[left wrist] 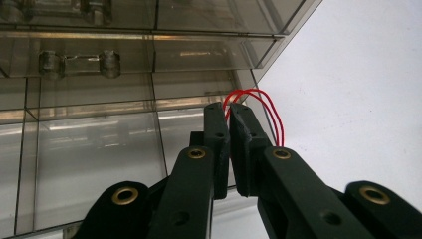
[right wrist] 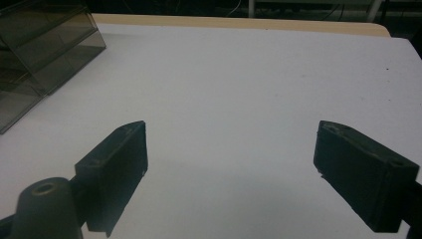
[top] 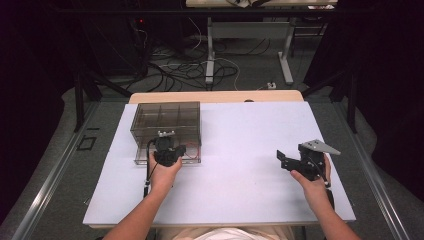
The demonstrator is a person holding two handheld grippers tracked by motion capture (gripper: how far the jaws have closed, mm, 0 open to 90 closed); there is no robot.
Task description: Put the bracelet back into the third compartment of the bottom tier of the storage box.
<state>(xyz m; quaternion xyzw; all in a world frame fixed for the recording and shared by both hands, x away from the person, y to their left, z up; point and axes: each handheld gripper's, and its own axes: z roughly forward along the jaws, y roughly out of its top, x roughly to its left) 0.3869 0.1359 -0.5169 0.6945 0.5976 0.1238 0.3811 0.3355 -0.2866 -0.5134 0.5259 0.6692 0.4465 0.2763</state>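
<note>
Left gripper (left wrist: pixel 230 117) is pinched on thin red wire loops (left wrist: pixel 254 94); floppy, so I'm gripping near the bend, box (top: pixel 167 120) at 12.

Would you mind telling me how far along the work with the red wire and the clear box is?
Done: the left claw is shut on the red wire at the compartment box. In hand: holding it over the box's near corner. Left: putting the wire down; the right claw waits open over the white table.
</note>
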